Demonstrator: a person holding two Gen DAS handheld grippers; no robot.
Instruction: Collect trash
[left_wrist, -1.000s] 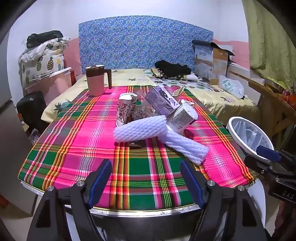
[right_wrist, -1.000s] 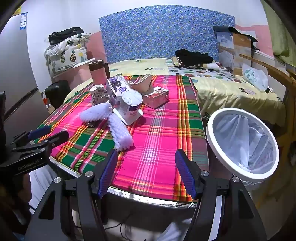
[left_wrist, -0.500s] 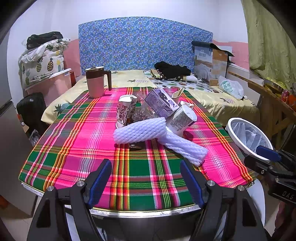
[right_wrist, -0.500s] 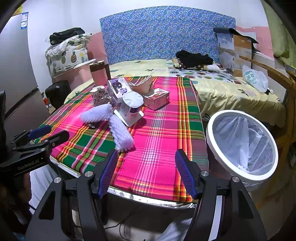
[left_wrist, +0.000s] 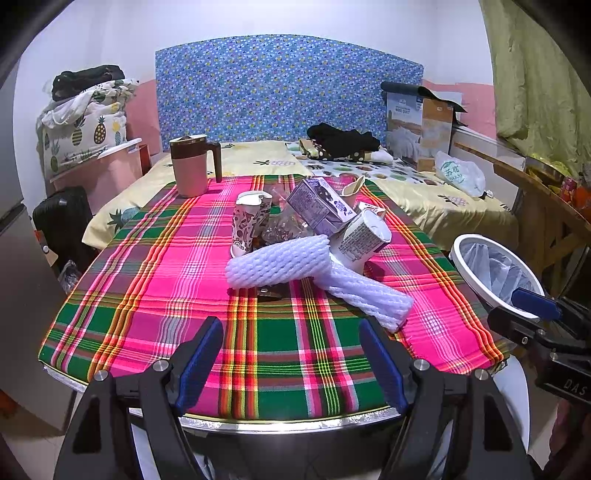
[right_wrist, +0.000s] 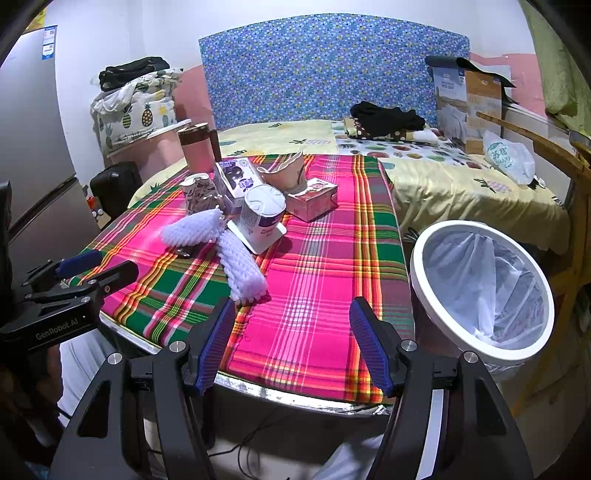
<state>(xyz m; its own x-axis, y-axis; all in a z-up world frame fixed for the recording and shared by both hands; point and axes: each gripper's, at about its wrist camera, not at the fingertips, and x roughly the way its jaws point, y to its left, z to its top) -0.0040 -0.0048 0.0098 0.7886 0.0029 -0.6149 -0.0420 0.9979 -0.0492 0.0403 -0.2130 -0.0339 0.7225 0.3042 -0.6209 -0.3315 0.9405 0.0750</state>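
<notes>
Tablecloth (left_wrist: 155, 280): woven plaid cloth, matt. Table rim (left_wrist: 280, 426): shiny metal. Foam net sleeves (left_wrist: 280, 260): soft, bumpy white mesh. Milk carton (left_wrist: 317, 206), paper cup (left_wrist: 249, 225): printed paper. Bin (right_wrist: 417, 273) at 3 o'clock: smooth white plastic, thin translucent liner (right_wrist: 480, 280).

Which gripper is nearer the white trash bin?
Right. The right gripper hangs open just left of the white trash bin; the left gripper sits farther left, at the table edge.

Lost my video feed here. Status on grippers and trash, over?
Left gripper and right gripper open, empty, short of the table. Trash pile untouched on the plaid cloth. Bin lined, beside the table. Nothing blocking.
</notes>
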